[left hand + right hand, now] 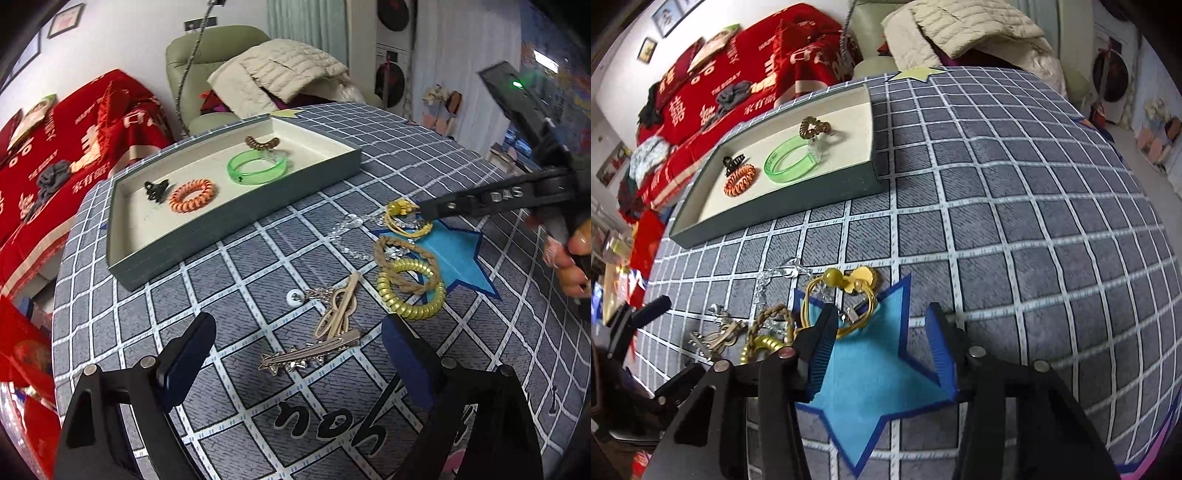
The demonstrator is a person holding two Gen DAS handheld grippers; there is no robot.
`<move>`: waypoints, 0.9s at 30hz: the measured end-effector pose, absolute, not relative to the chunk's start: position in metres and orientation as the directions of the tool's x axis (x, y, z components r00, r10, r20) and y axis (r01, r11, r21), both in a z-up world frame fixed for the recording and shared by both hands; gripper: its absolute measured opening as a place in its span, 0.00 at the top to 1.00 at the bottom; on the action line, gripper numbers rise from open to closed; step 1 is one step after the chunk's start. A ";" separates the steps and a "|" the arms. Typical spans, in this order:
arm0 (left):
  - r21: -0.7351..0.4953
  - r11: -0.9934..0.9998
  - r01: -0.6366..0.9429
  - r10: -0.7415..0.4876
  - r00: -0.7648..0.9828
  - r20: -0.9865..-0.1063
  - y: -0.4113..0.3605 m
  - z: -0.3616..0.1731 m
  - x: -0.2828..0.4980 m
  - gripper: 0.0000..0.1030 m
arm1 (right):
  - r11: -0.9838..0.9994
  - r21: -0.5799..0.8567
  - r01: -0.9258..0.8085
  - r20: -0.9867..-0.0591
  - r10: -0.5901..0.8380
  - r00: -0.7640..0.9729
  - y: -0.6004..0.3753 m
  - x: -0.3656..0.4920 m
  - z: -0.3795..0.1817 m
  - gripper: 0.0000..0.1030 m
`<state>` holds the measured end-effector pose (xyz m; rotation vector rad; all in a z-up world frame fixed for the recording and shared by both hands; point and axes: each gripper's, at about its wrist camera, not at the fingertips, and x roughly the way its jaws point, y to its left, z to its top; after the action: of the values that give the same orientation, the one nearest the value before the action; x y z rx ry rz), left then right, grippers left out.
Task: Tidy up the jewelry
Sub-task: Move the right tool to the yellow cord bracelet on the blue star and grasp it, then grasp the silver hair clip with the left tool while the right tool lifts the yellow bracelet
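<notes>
On the checked counter (229, 280) we see, at far left, a shallow grey tray (155, 258) lying long-side on a diagonal. It holds a black claw clip (157, 189), an orange spiral hair tie (192, 195), a green bangle (257, 167) and a brown spiral tie (262, 142).

Right of it, loose on the counter, lies a silver star barrette (310, 355), its long axis slanting up to the right, below tan hairpins (338, 312).

Further right sits a yellow spiral hair tie (412, 290) with a braided tan band (402, 258) over it, on a blue star patch (458, 251).

We find the left claw (299, 354) open and empty above the barrette. The right claw (882, 325) is partly closed; its left finger touches a yellow beaded hair tie (842, 295), not clamped.
</notes>
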<state>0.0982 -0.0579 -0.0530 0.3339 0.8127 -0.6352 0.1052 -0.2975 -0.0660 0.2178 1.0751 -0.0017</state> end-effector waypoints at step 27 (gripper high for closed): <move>-0.008 0.692 0.722 -0.418 0.393 -0.819 -0.068 -0.064 0.088 0.58 | 0.998 0.066 -0.005 -0.863 0.059 0.501 -0.276 0.111 -0.065 0.96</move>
<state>0.0879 -0.0683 -0.0640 0.3796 0.9086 -0.7456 0.1106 -0.2760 -0.0648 0.0571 1.0453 0.0385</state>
